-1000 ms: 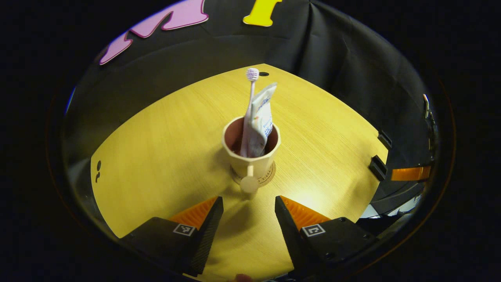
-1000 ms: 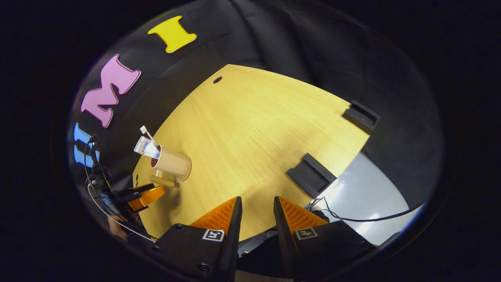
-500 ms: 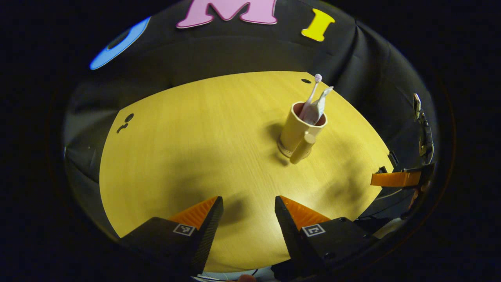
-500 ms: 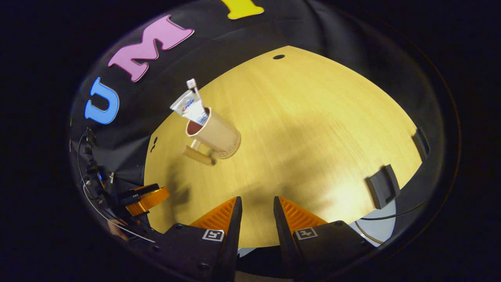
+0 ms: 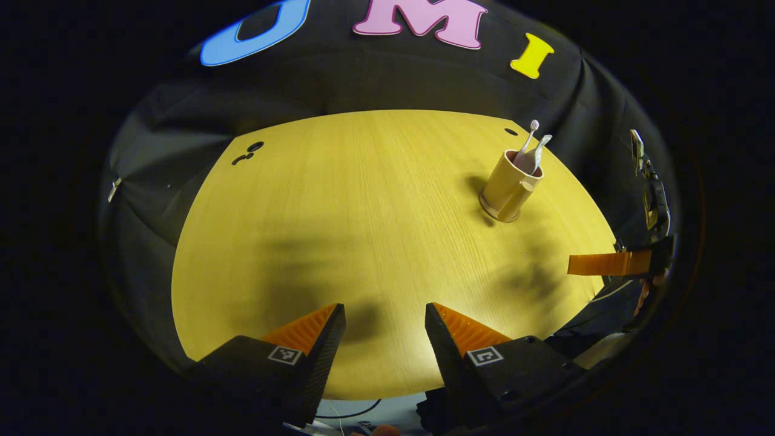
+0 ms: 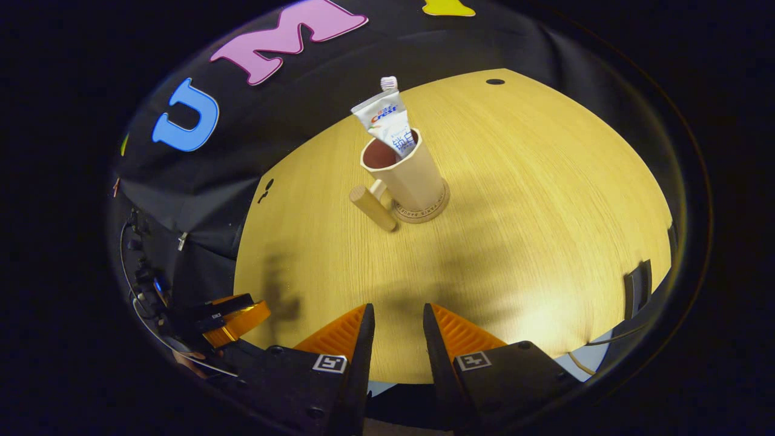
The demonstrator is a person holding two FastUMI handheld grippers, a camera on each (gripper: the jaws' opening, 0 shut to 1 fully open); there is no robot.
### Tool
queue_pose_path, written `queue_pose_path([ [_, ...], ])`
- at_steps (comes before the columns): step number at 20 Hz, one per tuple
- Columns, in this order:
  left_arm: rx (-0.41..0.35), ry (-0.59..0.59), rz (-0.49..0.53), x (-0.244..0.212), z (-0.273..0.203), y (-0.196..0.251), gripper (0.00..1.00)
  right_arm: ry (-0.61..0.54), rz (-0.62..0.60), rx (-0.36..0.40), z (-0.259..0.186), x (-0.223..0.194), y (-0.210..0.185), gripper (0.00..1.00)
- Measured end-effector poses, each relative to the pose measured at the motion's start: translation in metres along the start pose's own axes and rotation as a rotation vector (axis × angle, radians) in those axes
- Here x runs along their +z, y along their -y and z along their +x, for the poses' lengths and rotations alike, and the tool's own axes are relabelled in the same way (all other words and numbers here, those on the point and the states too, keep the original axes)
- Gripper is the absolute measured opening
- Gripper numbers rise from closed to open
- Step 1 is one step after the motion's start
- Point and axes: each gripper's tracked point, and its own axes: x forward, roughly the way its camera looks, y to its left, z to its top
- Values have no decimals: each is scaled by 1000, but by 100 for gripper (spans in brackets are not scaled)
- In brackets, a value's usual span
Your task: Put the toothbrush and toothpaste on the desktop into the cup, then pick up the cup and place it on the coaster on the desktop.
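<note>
A tan cup [image 5: 507,186] stands upright on a round coaster [image 5: 491,213] at the table's far right in the left gripper view. A toothbrush [image 5: 530,134] and a toothpaste tube [image 5: 540,148] stick up out of it. My left gripper [image 5: 385,327] is open and empty, well back from the cup near the front edge. In the right gripper view the cup [image 6: 412,175], its handle [image 6: 372,208], the toothpaste tube [image 6: 387,121], the toothbrush head [image 6: 388,82] and the coaster [image 6: 427,212] sit at mid table. My right gripper [image 6: 398,330] holds nothing, its fingers a narrow gap apart.
The wooden table [image 5: 363,230] has small holes near its far corners [image 5: 248,151] [image 6: 495,81]. A black block [image 6: 636,284] sits at its right edge. The other gripper shows at the side of each view [image 5: 611,263] [image 6: 236,315], with cables [image 6: 142,272] beside it.
My left gripper has drawn back from the cup and swung left, so the cup now sits far off at the right. The right gripper's view has turned toward the cup.
</note>
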Motion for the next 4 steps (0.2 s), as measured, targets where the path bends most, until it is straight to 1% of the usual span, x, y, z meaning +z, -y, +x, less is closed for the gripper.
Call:
queue_pose_path([
  [4, -3, -5, -34, -8, -1, -5, 83, 3, 0, -4, 3, -4, -6, 50],
])
